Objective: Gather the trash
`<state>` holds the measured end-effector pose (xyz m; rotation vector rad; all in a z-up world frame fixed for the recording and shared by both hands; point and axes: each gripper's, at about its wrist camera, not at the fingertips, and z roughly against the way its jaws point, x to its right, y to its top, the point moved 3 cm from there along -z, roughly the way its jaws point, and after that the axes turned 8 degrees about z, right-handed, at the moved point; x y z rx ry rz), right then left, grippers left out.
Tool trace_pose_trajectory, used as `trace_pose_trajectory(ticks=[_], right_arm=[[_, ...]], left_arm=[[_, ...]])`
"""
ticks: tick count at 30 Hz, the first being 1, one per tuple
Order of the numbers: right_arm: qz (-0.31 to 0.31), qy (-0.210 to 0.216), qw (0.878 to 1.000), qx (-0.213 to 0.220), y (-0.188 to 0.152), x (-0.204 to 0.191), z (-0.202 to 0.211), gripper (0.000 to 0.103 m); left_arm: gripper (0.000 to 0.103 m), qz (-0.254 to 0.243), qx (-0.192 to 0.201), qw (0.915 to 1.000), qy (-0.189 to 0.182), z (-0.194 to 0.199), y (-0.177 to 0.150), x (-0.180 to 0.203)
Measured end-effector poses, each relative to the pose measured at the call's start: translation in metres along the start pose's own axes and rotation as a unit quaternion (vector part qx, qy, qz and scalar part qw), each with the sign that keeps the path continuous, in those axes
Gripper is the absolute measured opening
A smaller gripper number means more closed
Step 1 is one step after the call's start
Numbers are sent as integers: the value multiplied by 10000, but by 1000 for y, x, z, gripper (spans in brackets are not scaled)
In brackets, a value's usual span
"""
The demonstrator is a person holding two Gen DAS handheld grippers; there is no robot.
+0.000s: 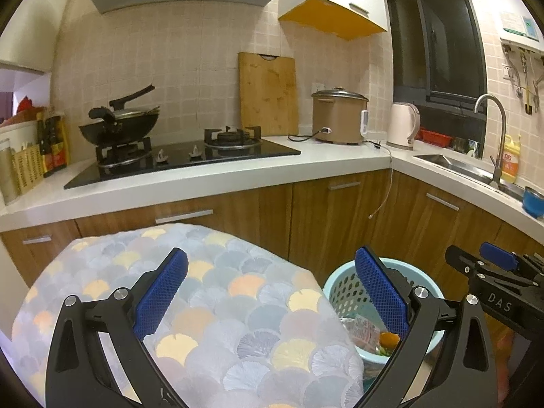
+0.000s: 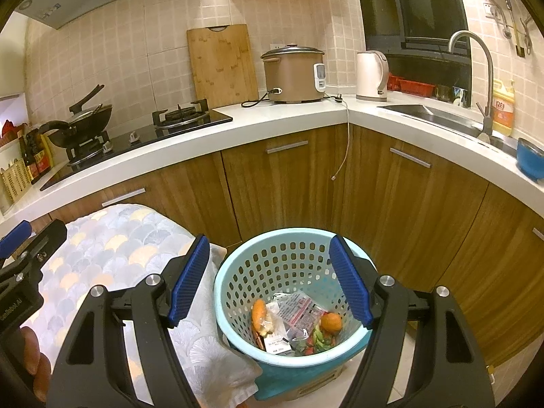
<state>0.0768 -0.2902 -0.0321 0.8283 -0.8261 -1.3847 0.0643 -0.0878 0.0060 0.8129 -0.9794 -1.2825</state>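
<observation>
Counter: a white L-shaped kitchen worktop (image 2: 292, 115) over brown wood-grain cabinet doors (image 2: 282, 183) runs across the far side and turns along the right.
Cloth: a pale fabric cover printed with grey, yellow and orange fan scales (image 1: 204, 292) lies over a rounded surface at near left, just beside the basket.
Hob: a black glass gas cooktop (image 1: 183, 159) is set in the worktop at far left; a black wok with a lid and long handle (image 1: 119, 125) stands on its left burner.
Sink: a steel basin (image 2: 428, 112) at far right with a tall curved tap (image 2: 482, 68); what lies in it cannot be told.
Basket: a light blue round plastic bin with perforated walls (image 2: 238, 292) stands on the floor at near centre, in front of the cabinets.
Basket contents: a clear printed plastic wrapper (image 2: 299, 309), an orange round fruit piece (image 2: 331, 323), an orange carrot-like piece (image 2: 258, 311), a white label (image 2: 277, 345) and green and red scraps (image 2: 316, 340) lie on its bottom.
Cooker: a brown rice cooker with a lid (image 2: 292, 74) stands closed on the far worktop, beside a wooden chopping board (image 2: 221, 64) leaning on the tiled wall.
Kettle: a cream electric jug (image 2: 370, 74) stands right of the cooker, lid down.
Bowl: a blue cup (image 2: 530, 163) sits at the right edge of the worktop.
Right gripper (image 2: 268, 280): black arms, blue ribbed pads, jaws spread wide above the basket mouth, nothing between them.
Left gripper (image 1: 272, 292): jaws spread wide above the cloth and the basket's left rim, holding nothing.
</observation>
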Motion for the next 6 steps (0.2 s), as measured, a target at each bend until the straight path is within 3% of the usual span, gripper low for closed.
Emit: trace_pose_trajectory(ticks=[6], right_arm=[[-97,10,10000,1,0,8,0,69]], left_arm=[[96,-22,-68,10000,-65,-2,-2,5]])
